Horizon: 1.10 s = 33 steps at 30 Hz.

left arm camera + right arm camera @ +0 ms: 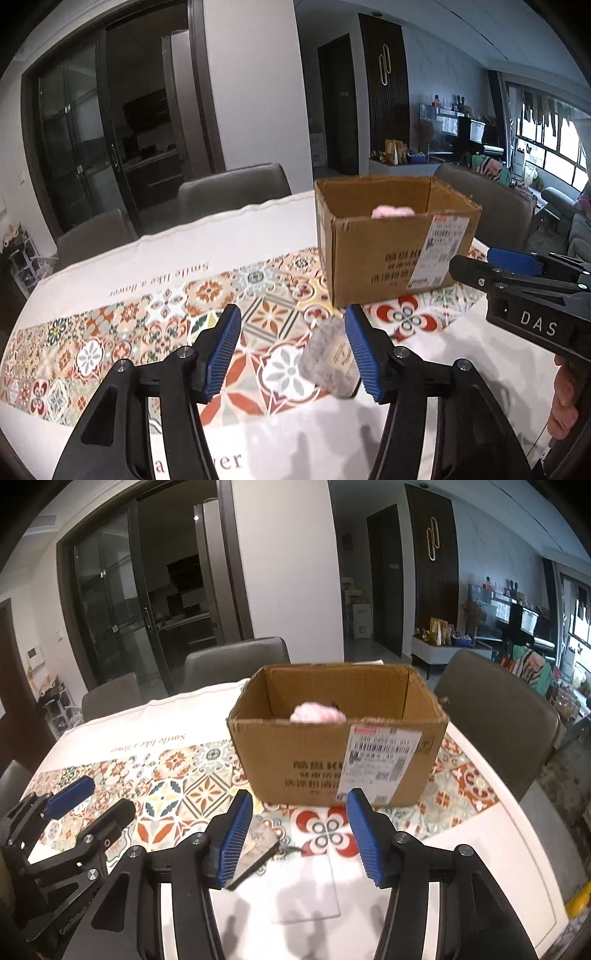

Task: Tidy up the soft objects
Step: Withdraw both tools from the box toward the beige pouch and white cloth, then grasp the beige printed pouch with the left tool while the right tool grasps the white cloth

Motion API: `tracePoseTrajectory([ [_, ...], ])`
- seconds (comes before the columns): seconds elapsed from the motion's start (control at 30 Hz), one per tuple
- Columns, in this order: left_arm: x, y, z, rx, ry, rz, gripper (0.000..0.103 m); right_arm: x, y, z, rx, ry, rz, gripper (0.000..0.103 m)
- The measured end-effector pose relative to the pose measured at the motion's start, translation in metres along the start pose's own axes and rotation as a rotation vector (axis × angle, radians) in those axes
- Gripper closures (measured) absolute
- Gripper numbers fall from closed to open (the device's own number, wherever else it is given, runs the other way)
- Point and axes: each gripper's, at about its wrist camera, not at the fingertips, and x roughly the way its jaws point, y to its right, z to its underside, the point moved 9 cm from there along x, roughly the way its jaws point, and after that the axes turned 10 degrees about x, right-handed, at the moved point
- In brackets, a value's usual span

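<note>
We are reaching with the left gripper (291, 354) and right gripper (299, 840), both open, toward the grey pad (330, 360) at lower centre; next, closing on it for the box (332, 760).

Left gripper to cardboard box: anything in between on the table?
Only patterned tablecloth. In the left wrist view, the grey fuzzy pad lies by the left gripper, well short of the cardboard box; nothing else sits between them.
</note>
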Motion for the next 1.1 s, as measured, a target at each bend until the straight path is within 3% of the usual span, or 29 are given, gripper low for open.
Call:
tracePoseTrajectory([
  [0.2,0.004,-0.001,0.026,-0.018,-0.037,0.004,0.043,0.004,0.007,0.023,0.045,-0.008,0.047,0.048],
  [0.5,0.016,0.000,0.050,-0.025,-0.033,0.026,0.042,0.023,0.017,0.067,0.138,-0.063,0.060,0.048],
  [0.67,0.033,0.001,0.063,-0.030,-0.071,0.034,0.042,0.035,0.023,0.087,0.198,-0.093,0.068,0.048],
  [1.1,0.074,0.008,0.085,-0.043,-0.149,0.092,0.042,0.075,0.026,0.120,0.160,-0.223,0.100,0.048],
])
